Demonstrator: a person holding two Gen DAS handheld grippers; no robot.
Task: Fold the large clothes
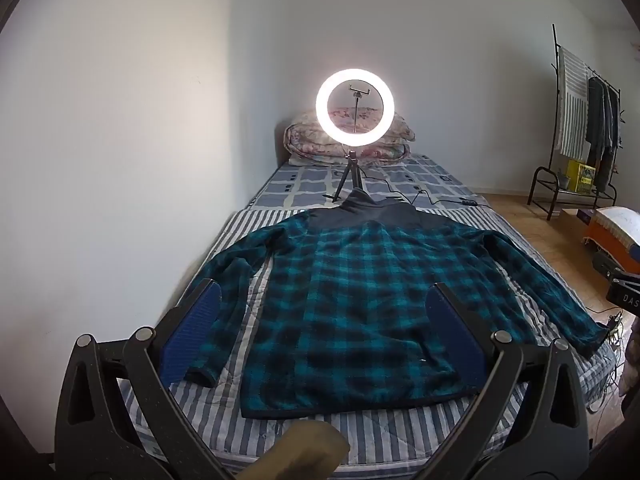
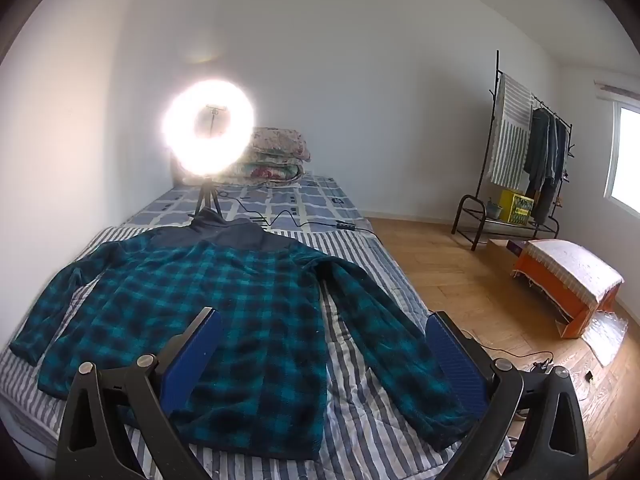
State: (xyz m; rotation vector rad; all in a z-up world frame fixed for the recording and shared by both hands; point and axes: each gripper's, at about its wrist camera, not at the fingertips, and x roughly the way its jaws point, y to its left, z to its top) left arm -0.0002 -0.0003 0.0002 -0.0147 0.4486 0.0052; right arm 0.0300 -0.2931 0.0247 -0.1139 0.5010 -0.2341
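Observation:
A teal and black plaid fleece jacket [image 1: 360,300] lies flat on the striped bed cover [image 1: 320,436], collar toward the far end, both sleeves spread out. My left gripper [image 1: 324,312] is open and empty, held above the jacket's hem and left sleeve. In the right wrist view the jacket [image 2: 224,312] lies left of centre with its right sleeve [image 2: 400,340] running toward me. My right gripper [image 2: 324,336] is open and empty, above that sleeve and the jacket's right side.
A lit ring light on a tripod [image 1: 355,108] stands on the bed behind the collar, with a cable [image 2: 304,222] trailing right. Folded quilts [image 2: 276,156] sit at the bed's head. A clothes rack [image 2: 528,152] and an orange box [image 2: 564,280] stand on the wooden floor at right.

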